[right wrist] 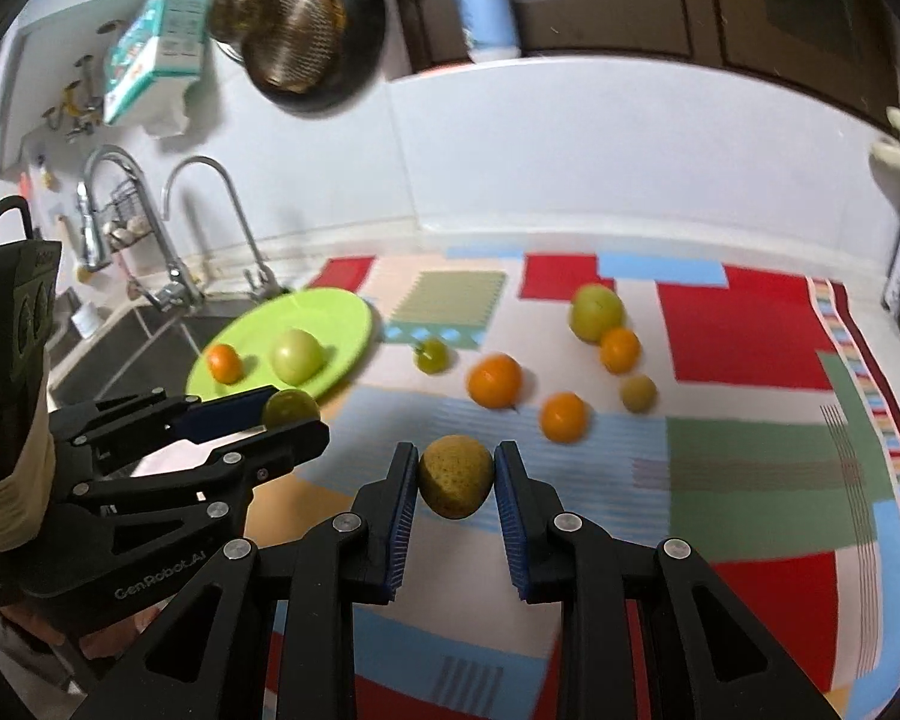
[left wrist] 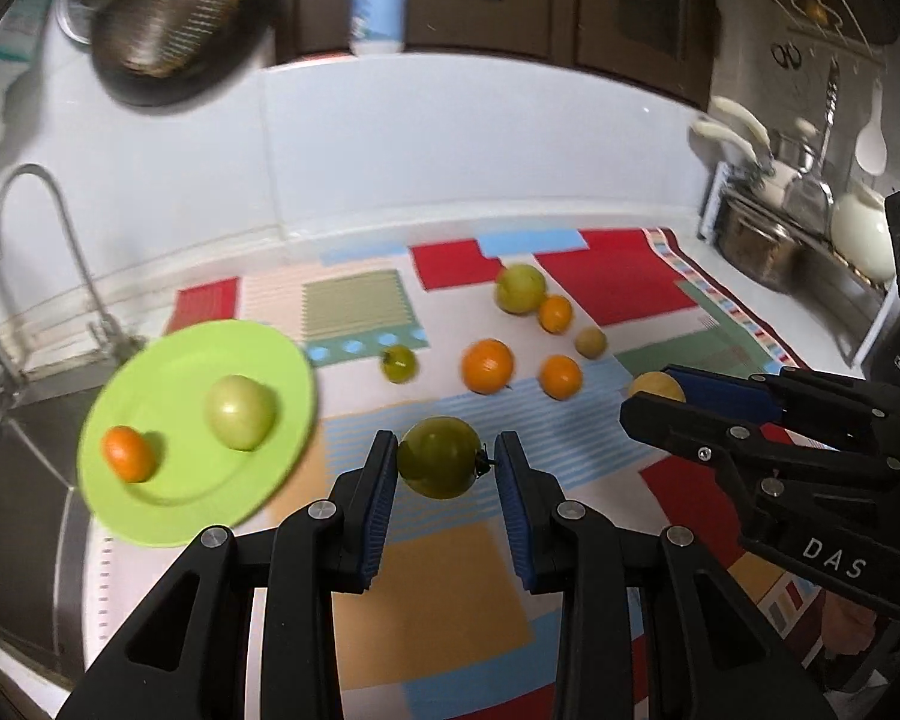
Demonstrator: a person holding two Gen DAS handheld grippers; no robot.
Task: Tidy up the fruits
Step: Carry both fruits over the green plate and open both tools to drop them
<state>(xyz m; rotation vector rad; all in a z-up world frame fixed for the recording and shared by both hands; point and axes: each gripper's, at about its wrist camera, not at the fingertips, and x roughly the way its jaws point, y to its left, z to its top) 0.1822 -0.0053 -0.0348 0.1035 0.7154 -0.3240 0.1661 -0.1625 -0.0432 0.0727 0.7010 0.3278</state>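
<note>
My left gripper (left wrist: 444, 456) is shut on a dark green tomato (left wrist: 441, 457), held above the patchwork cloth (left wrist: 438, 588). My right gripper (right wrist: 456, 474) is shut on a yellow-brown fruit (right wrist: 456, 476), also lifted off the cloth. Each gripper shows in the other's view: the right gripper (left wrist: 660, 396) at the right, the left gripper (right wrist: 294, 417) at the left. A lime green plate (left wrist: 168, 516) by the sink holds a small orange (left wrist: 127, 453) and a pale green fruit (left wrist: 240, 411). Several oranges and green fruits lie loose on the cloth, among them a large orange (left wrist: 487, 365) and a big green fruit (left wrist: 520, 288).
A sink (right wrist: 126, 342) with a curved faucet (right wrist: 210, 210) lies left of the plate. At the far right stands a dish rack (left wrist: 768, 228) with pots. A dark pan and metal strainer (right wrist: 306, 30) hang on the back wall, near a white bottle (right wrist: 486, 6).
</note>
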